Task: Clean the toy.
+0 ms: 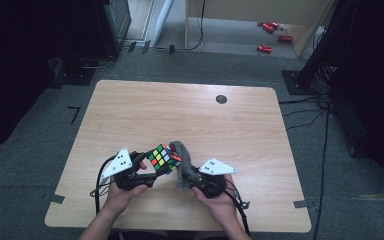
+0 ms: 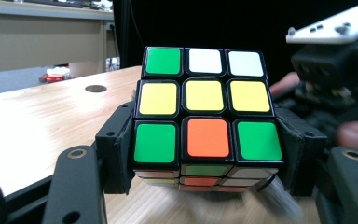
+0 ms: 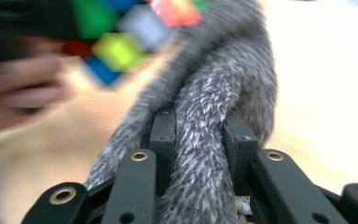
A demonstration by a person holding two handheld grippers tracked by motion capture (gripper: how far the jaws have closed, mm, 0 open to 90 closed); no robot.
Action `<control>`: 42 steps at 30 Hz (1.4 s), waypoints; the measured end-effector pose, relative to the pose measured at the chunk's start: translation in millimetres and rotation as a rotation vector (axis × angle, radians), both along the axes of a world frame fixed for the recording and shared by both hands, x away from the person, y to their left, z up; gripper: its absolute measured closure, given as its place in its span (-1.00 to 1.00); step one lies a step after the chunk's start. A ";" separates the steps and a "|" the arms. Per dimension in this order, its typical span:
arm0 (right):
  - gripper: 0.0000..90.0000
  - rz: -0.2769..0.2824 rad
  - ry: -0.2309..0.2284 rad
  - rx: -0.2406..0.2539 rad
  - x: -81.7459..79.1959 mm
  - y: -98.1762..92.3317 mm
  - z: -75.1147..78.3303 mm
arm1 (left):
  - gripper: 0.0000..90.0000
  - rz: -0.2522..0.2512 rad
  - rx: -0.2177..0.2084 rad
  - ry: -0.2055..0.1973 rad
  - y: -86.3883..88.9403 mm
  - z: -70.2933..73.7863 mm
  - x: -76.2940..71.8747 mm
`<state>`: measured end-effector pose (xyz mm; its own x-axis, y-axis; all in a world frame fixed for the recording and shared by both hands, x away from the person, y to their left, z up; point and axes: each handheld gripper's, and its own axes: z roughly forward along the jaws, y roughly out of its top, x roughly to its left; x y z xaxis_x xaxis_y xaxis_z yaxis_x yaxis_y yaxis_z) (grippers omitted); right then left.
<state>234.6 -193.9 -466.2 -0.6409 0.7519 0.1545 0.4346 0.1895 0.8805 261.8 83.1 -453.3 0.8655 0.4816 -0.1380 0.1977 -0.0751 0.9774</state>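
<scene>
High view: left tongs (image 1: 152,172) clamp the puzzle cube (image 1: 163,158) above the tabletop (image 1: 190,115); right tongs (image 1: 189,175) pinch a grey cloth (image 1: 182,165) against it.

"Could you read the puzzle cube (image 3: 121,37) from the right gripper view?"
"No, it was smeared, and the top edge cut it off. The grey cloth (image 3: 205,154) hid the table's near edge there."

Left tongs (image 1: 152,172) gripped in left hand (image 1: 122,192), jaws clamped, pointing toward right tongs (image 1: 187,175). Right tongs in right hand (image 1: 217,200), jaws pinched nearly together, close opposite left tongs.
</scene>
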 end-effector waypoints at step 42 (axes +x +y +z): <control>-0.49 0.088 -0.228 -0.055 -4.0 14.7 -8.8 | -0.22 0.044 0.045 0.123 -9.6 -3.0 6.6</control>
<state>230.6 -179.2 -475.0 -0.7181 0.6947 -0.0412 0.2054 0.2681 0.9412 268.3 73.6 -456.2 0.8214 0.5267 -0.2187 0.3196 -0.1075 0.9414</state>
